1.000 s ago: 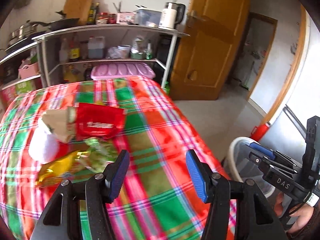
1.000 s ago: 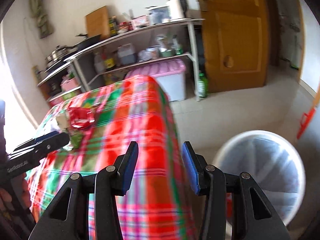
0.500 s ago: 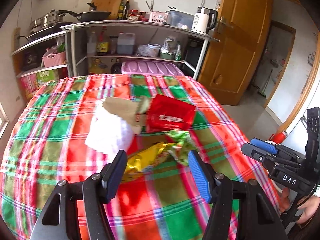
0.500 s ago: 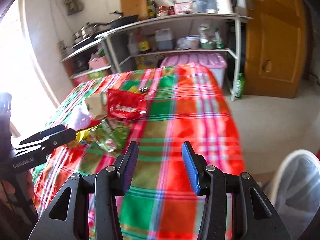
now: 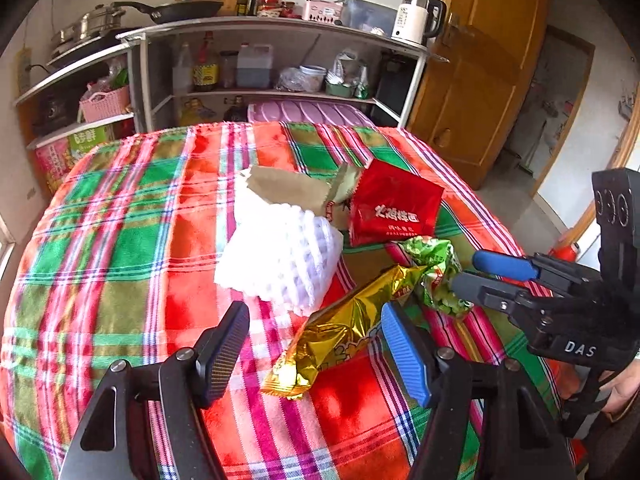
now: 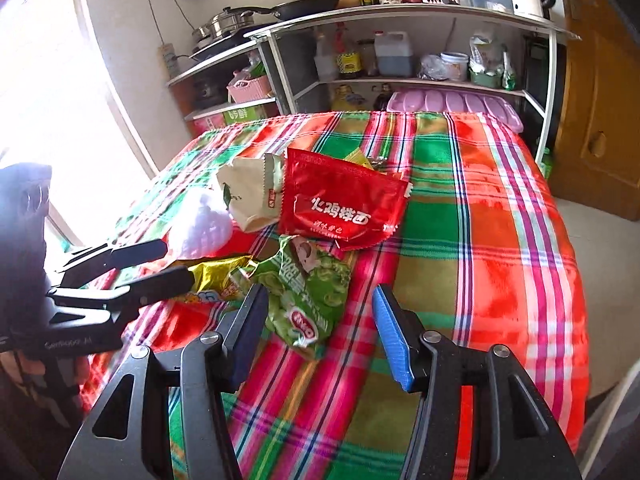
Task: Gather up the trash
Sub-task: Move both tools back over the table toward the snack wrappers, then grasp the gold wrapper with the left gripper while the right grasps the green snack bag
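Observation:
Several pieces of trash lie together on the plaid tablecloth (image 5: 120, 248). There is a gold wrapper (image 5: 348, 332), a green snack wrapper (image 6: 308, 288), a red packet (image 6: 340, 204), a white foam net (image 5: 280, 252) and a beige paper bag (image 5: 288, 188). My left gripper (image 5: 314, 332) hovers over the gold wrapper, which lies between its fingers untouched; its jaws are opening. My right gripper (image 6: 320, 308) hangs just above the green wrapper (image 5: 434, 272), jaws opening, pads not pressing on it. Each gripper also shows in the other's view: the right gripper (image 5: 480, 276) and the left gripper (image 6: 168, 260).
Behind the table stands a metal shelf (image 5: 280, 28) with pans, bottles and a kettle, and a pink box lid (image 5: 308, 110) below it. A wooden door (image 5: 480, 80) is at the right. The cloth drops off at the table's right edge (image 6: 576, 264).
Both views have swung from the bin and floor onto the table. The two grippers have closed in on the pile of wrappers, and their jaws stand wider.

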Motion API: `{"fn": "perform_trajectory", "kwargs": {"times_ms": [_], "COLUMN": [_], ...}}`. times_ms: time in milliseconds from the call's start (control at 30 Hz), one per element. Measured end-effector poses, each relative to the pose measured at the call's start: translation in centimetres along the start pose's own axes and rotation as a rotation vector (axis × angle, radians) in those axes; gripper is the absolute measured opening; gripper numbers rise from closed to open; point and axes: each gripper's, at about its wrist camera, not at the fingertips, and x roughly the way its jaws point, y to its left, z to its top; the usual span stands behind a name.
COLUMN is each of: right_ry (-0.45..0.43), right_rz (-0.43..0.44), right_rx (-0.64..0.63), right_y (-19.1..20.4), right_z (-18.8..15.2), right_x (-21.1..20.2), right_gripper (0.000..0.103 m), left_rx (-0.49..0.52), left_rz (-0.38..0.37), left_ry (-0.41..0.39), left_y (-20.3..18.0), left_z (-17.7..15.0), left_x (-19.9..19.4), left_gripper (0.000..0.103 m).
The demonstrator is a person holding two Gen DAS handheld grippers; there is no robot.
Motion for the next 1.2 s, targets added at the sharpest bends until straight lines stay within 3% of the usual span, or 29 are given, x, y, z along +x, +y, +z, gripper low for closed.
{"fn": "perform_trajectory", "kwargs": {"times_ms": [333,500,600,700,767,1200], "right_ry": [0.068,0.064,0.063,0.059,0.055,-0.003], "right_rz": [0.024,0.029,0.028,0.022,0.015,-0.014], "right_rx": [-0.002,-0.014,-0.029,-0.044,-0.057,-0.043], "right_y": [-0.3,-0.3,0.0,0.2,0.4,0.2], "right_z": [0.4,0.5,0.4,0.3,0.2,-0.2], "right_x": [2.4,2.5,2.5,2.6,2.4,0.5], "right_gripper": [0.054,0.035,0.032,0.028,0.026,0.024], "left_rx": [0.018,0.018,0.039,0.049,0.053,0.089], "left_rz": [-0.019,-0.026,-0.019,-0.017,-0.017,0.015], "left_ry": [0.034,0.037,0.044,0.045,0.047,0.034], "left_y": [-0.3,-0.4,-0.7,-1.0,-1.2,-1.9], "left_z": [0.1,0.0,-0.1,-0.2,-0.4,-0.7], "left_x": [1.9,2.0,2.2,2.2,2.2,1.2], "left_gripper": [0.068,0.068,0.067,0.059,0.048,0.028]}}
